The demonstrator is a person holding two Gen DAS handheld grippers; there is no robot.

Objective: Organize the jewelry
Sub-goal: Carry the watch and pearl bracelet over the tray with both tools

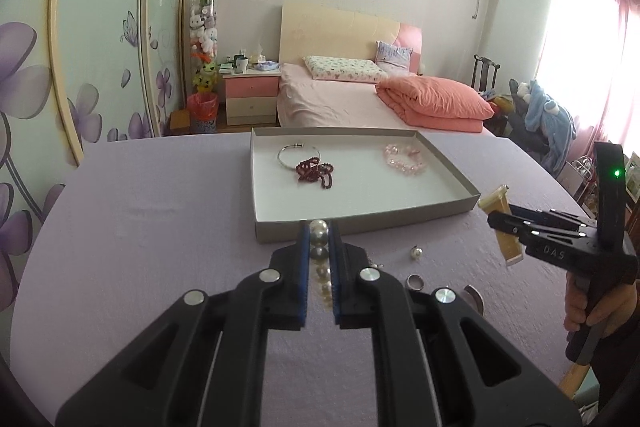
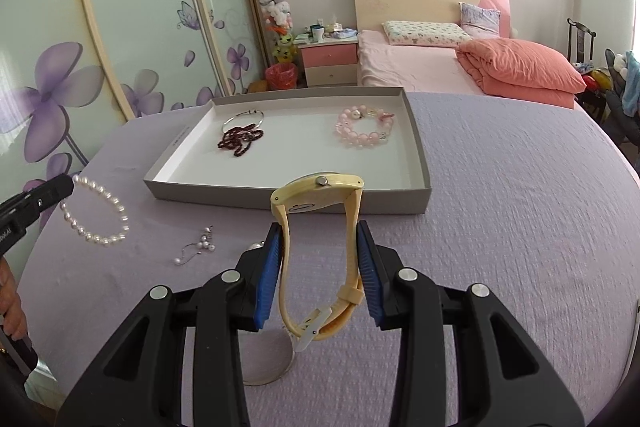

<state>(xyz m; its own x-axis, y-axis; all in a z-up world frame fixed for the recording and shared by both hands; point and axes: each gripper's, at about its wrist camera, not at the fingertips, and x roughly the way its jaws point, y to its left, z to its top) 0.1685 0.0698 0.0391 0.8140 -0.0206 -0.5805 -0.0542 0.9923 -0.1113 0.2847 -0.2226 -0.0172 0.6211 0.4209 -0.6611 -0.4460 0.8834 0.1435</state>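
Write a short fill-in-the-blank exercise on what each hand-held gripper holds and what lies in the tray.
1. The left hand-held gripper is shut on a ____ bracelet.
2. The right hand-held gripper clamps a yellow ____ by its strap.
3. The grey tray holds a silver bangle, dark red beads and a ____ bead bracelet.

Missing words: pearl; watch; pink

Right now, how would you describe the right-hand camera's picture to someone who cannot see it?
The right gripper holds a yellow wristwatch by its strap above a purple cloth. Beyond lies a grey tray with bracelets. At far left, the left gripper dangles a pearl bracelet.
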